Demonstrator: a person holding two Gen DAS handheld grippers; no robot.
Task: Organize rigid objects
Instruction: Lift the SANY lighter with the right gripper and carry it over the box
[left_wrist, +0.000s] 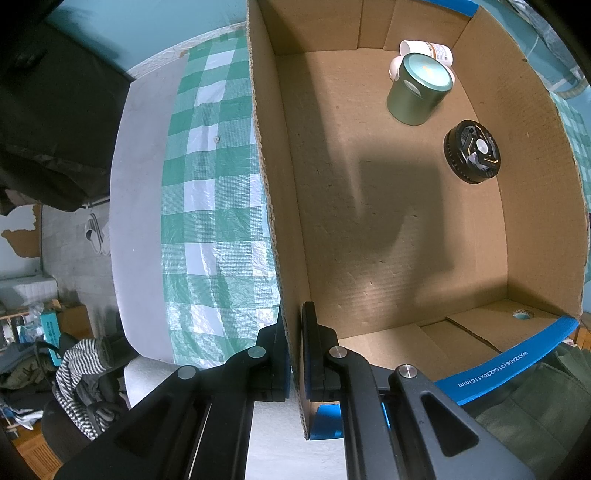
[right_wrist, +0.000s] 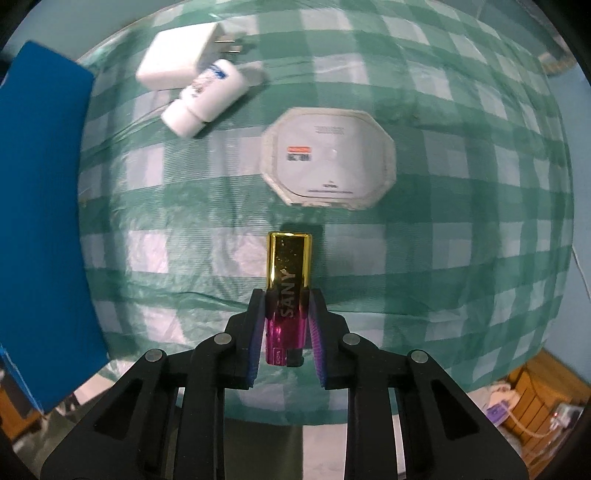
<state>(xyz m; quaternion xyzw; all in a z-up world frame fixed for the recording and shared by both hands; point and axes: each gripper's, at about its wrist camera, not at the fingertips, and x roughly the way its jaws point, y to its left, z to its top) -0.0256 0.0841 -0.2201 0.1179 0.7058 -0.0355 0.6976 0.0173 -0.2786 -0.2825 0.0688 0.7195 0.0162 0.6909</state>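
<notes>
My left gripper (left_wrist: 294, 332) is shut on the left wall of an open cardboard box (left_wrist: 271, 192), one finger outside and one inside. In the box lie a green round tin (left_wrist: 419, 88), a white bottle (left_wrist: 428, 50) behind it and a black round fan-like disc (left_wrist: 472, 151). My right gripper (right_wrist: 287, 299) is shut on a gold and magenta lighter (right_wrist: 289, 280) marked SANY and holds it above the checked tablecloth. Beyond it on the cloth lie a white octagonal box (right_wrist: 328, 160), a white bottle (right_wrist: 207, 98) and a white charger plug (right_wrist: 177, 55).
The green-and-white checked cloth (left_wrist: 207, 206) covers the table left of the box, with the table edge and a cluttered floor beyond. A blue-taped box flap (right_wrist: 40, 206) stands at the left of the right wrist view. Blue tape (left_wrist: 517, 358) edges the box's near rim.
</notes>
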